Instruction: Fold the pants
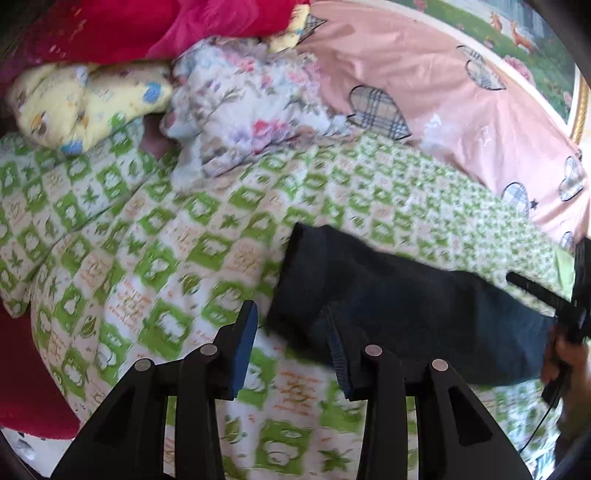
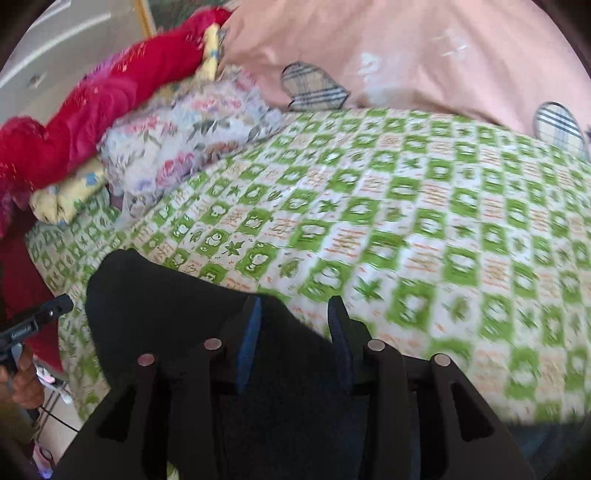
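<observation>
The dark navy pants (image 1: 406, 314) lie folded into a broad band on the green-and-white checked bedspread (image 1: 166, 240). My left gripper (image 1: 291, 328) is open at the pants' left end: its right finger is over the dark cloth and its left finger over the bedspread. In the right wrist view the pants (image 2: 166, 302) fill the lower left. My right gripper (image 2: 295, 314) is open above their edge, with dark cloth showing below the gap and nothing pinched. Each view catches the other gripper, held by a hand, at its edge.
Bedding is piled at the far side: a red blanket (image 1: 147, 26), a yellow printed pillow (image 1: 85, 103), a crumpled floral cloth (image 1: 251, 110) and a pink duvet with plaid hearts (image 1: 461, 110). A gold-framed picture (image 1: 576, 110) stands behind. The bedspread (image 2: 424, 229) stretches to the right.
</observation>
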{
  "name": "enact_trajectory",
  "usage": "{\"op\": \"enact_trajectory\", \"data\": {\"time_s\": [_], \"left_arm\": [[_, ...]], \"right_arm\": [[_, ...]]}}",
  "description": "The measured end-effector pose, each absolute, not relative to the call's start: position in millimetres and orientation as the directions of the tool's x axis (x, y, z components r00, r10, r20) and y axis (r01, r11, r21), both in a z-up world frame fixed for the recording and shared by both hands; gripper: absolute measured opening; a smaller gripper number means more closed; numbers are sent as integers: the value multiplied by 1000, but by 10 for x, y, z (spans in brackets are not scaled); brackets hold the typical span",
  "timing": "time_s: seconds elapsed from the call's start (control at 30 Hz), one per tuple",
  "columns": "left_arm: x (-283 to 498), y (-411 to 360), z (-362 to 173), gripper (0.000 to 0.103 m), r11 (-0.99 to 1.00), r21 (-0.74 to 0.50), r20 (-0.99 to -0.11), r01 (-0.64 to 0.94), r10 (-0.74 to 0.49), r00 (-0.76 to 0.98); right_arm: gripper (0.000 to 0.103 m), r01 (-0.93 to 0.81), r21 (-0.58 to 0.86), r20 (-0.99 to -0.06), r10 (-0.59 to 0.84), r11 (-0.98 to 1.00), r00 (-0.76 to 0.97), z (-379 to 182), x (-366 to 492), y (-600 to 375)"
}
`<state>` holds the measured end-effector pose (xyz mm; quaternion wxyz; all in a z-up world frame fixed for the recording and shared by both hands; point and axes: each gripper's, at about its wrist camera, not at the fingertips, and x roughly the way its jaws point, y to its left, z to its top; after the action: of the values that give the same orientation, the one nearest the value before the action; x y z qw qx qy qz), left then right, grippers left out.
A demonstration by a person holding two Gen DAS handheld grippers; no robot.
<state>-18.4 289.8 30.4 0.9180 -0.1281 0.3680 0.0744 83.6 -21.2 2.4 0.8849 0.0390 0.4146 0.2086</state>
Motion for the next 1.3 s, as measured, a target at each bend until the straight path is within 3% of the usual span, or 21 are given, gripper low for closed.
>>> {"op": "enact_trajectory", "data": {"time_s": [0.4, 0.83, 1.3], "left_arm": [[345, 1564, 503, 49, 985, -145, -695, 94, -169, 699], [720, 66, 454, 57, 874, -126, -757, 470, -391, 523], [1246, -1658, 257, 57, 629, -96, -829, 771, -479, 288]], "right_arm": [[47, -60, 352, -717, 310, 934, 624, 91, -146, -1334], [47, 206, 370, -699, 125, 906, 704, 115, -853, -2275], [47, 365, 437, -666, 23, 822, 746, 52, -923, -3023]]}}
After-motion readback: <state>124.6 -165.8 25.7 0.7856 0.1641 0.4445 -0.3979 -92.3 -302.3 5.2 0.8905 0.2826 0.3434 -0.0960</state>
